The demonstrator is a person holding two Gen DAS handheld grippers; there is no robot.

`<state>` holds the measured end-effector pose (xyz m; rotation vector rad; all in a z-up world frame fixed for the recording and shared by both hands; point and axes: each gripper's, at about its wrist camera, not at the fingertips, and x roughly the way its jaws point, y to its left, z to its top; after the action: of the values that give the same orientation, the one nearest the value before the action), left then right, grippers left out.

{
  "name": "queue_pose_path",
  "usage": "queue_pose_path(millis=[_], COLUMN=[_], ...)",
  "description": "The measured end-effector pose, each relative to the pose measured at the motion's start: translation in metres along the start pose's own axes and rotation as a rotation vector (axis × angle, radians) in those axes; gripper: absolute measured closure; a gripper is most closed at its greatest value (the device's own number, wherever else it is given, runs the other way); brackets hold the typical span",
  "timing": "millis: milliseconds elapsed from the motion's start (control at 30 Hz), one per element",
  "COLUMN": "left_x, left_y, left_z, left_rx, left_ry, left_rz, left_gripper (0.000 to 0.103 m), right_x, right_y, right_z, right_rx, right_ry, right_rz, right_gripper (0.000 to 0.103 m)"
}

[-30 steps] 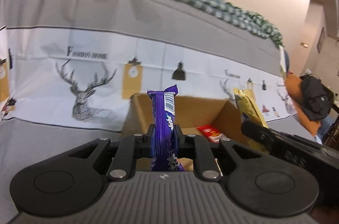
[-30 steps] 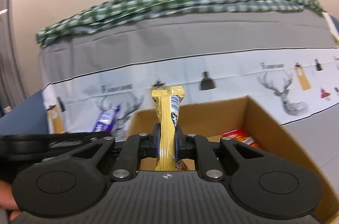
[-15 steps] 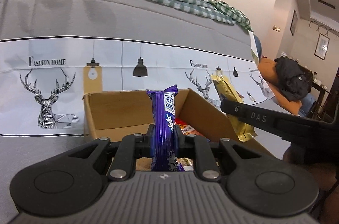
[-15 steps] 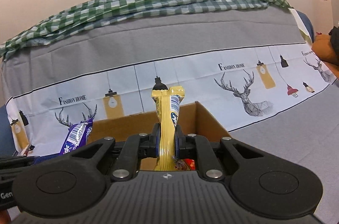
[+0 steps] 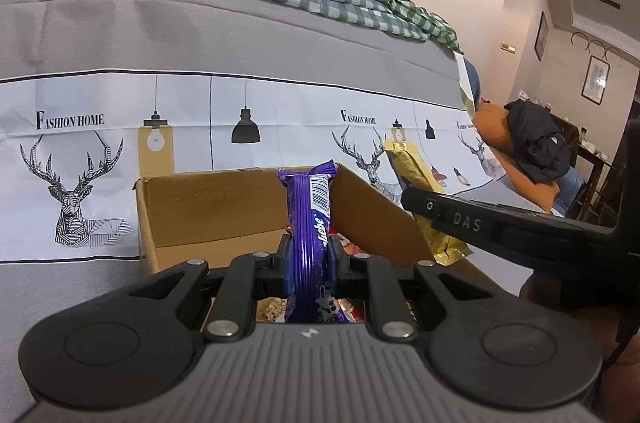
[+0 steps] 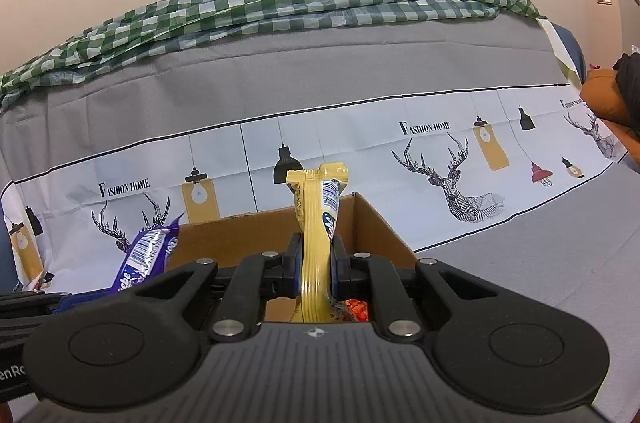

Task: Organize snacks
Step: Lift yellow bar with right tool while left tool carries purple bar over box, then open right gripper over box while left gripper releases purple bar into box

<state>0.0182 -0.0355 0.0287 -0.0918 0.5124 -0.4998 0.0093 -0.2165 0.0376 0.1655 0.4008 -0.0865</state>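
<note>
Left gripper [image 5: 308,263] clamping purple bar [image 5: 308,223], right gripper [image 6: 316,263] clamping yellow bar [image 6: 318,223], both hovering over box [image 5: 208,211]; releasing low inside keeps bars flat.

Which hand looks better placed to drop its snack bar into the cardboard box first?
Probably the left gripper: its purple bar sits over the cardboard box opening, while the right gripper's yellow bar sits nearer the box's right wall.

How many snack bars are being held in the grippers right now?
2. A purple snack bar is clamped upright in the left gripper; a yellow snack bar in the right gripper. Both hover over the cardboard box, whose other snacks are mostly hidden.
</note>
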Motion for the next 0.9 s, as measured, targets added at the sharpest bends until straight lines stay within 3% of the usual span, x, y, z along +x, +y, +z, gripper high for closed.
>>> queue_pose_path(millis=[900], left_x=[0.016], left_y=[-0.002], left_z=[-0.007], left_rx=[0.026], left_ry=[0.086], left_rz=[0.029], left_gripper=[0.084], right_x=[0.006], right_y=[0.002], right_z=[-0.004], right_rx=[-0.001], right_ry=[0.029], right_rz=[-0.014], right_gripper=[0.09])
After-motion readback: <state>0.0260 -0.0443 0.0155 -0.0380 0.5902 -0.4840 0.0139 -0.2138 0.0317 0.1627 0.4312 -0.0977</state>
